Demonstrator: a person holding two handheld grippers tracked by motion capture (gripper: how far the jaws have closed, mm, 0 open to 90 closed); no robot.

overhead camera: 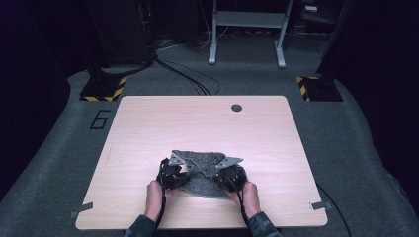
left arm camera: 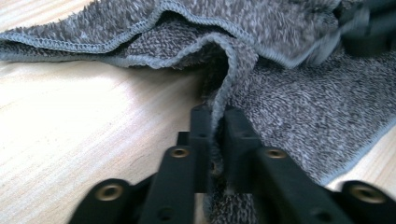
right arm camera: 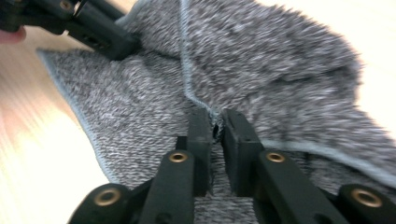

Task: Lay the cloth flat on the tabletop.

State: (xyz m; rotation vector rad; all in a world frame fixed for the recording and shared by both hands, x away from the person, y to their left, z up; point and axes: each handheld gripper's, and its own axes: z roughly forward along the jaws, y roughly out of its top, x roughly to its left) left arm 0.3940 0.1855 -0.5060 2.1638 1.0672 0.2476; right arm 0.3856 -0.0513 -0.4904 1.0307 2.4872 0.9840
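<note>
towel [left arm camera: 299, 107]: fuzzy grey terry cloth | table [overhead camera: 148, 128]: smooth pale wood

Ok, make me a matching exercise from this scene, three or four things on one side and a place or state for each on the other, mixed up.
Things:
1. left tongs
2. grey cloth
3. round dark hole
4. table

Places or states:
A. near the table's far edge
B. light wood, under the cloth
C. rumpled, lying near the person's edge
D. shut on a hemmed fold of the cloth

Pairs: 1-D, 2-C, 3-A, 4-B
</note>
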